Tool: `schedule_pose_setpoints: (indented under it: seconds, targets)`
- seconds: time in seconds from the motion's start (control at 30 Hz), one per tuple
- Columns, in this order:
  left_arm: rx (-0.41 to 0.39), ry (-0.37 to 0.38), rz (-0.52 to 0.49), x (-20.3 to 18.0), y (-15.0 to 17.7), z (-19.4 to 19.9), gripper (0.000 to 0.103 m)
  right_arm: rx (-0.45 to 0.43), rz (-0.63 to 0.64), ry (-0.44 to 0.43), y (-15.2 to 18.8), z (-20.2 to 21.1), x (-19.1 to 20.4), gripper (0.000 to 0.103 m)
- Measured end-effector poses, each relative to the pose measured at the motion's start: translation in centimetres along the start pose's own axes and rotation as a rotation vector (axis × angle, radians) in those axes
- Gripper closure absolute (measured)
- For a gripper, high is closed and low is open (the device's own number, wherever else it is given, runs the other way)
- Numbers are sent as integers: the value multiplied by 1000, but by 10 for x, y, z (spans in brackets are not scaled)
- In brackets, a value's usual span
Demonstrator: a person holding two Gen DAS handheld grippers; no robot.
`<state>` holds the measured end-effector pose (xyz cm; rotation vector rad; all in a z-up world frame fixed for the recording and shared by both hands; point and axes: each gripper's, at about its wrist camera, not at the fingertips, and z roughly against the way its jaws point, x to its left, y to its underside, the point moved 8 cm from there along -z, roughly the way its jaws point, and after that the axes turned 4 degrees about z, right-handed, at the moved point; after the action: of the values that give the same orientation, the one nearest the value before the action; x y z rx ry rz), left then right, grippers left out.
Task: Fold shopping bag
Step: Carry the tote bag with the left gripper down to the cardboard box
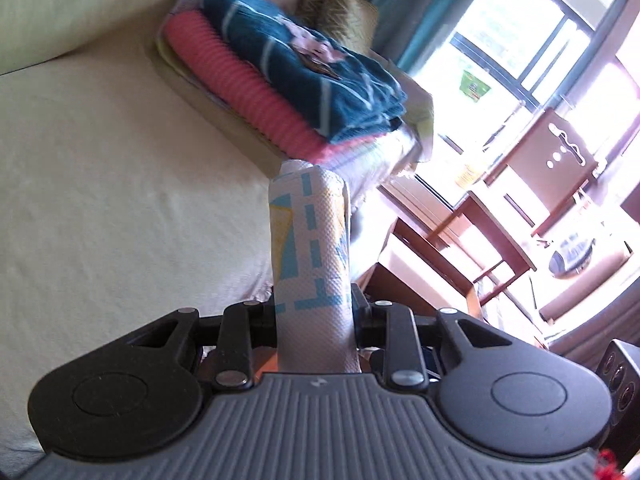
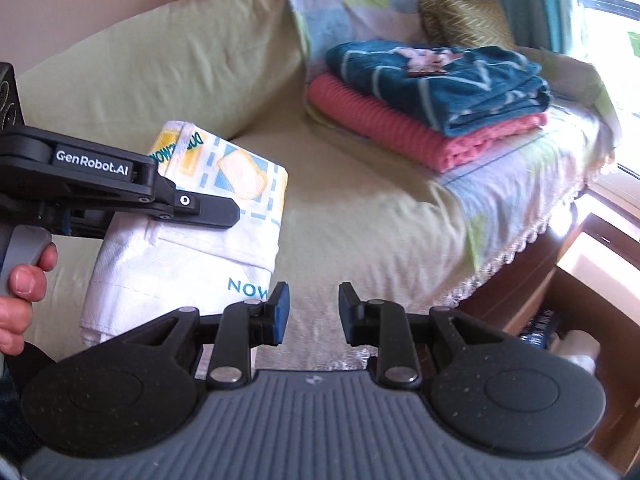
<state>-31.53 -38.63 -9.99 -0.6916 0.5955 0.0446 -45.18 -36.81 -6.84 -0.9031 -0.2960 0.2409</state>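
Stack of folded blankets (image 2: 432, 100) sits far right on bed (image 2: 360, 216), teal one on pink one, patterned cushion (image 2: 464, 20) behind stack. Big pale-green pillow (image 2: 160, 68) far left by wall. Wooden furniture (image 1: 500, 240) and bright window (image 1: 520, 40) off to right. Shopping bag (image 2: 192, 236) already folded into thick white bundle with blue-yellow print, held up above bed. Left gripper (image 2: 224, 210) clamped on bag. Right gripper (image 2: 310, 314) has jaws apart, nothing between them, bag just left of it.
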Motion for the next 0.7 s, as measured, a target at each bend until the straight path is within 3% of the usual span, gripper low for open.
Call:
schedule_pose_setpoints:
  seconds: [0.33, 0.7]
  targets:
    - [188, 100, -144, -97, 35, -92, 70, -1, -186, 139, 55, 44, -106, 78]
    - [496, 272, -238, -219, 87, -279, 70, 21, -443, 381, 125, 81, -228, 78]
